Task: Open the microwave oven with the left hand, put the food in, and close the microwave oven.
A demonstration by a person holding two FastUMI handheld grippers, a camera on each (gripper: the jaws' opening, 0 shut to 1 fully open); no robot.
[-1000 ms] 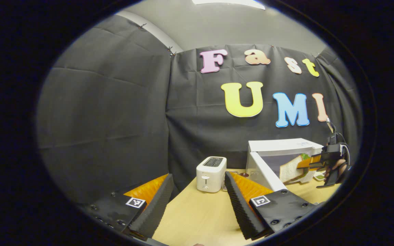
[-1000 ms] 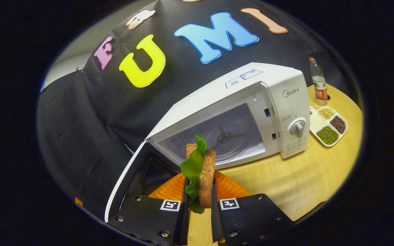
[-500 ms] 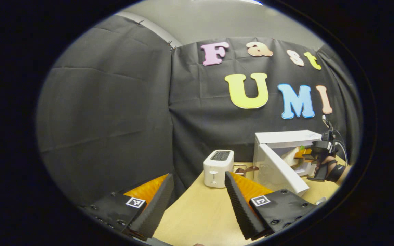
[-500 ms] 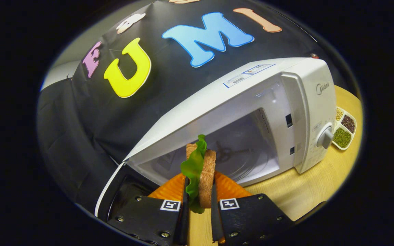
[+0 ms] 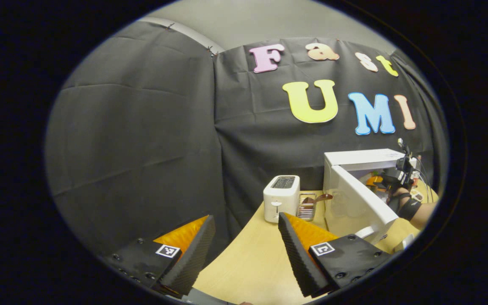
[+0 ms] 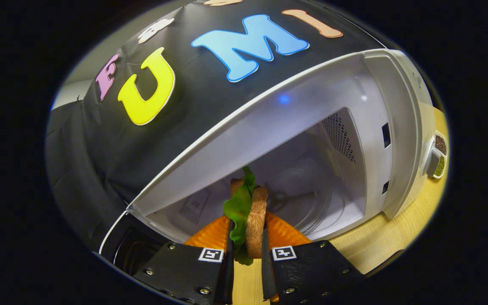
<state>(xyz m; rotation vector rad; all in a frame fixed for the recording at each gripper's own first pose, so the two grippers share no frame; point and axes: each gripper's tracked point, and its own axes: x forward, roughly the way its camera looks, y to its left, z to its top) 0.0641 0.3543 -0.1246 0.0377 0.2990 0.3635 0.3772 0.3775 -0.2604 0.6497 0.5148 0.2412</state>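
Note:
The white microwave (image 6: 400, 106) stands open, its door (image 6: 138, 250) swung out to the left. My right gripper (image 6: 246, 250) is shut on a sandwich (image 6: 256, 220) of brown bread with green lettuce, held upright at the mouth of the cavity, above the glass turntable (image 6: 311, 203). In the left gripper view the microwave (image 5: 362, 159) sits at the far right with its door (image 5: 364, 203) open toward me, and the right gripper (image 5: 390, 178) with a person's hand reaches into it. My left gripper (image 5: 244, 250) is open, hanging over the near table edge with nothing between its fingers.
A white toaster (image 5: 281, 198) stands left of the microwave, with a small wire rack (image 5: 307, 206) beside it. A divided dish of beans (image 6: 439, 156) lies right of the microwave on the wooden table (image 5: 248, 262). Black cloth walls close the back and left.
The right gripper has carried the sandwich forward from in front of the microwave to its opening. The left gripper has drawn back and turned left, still open.

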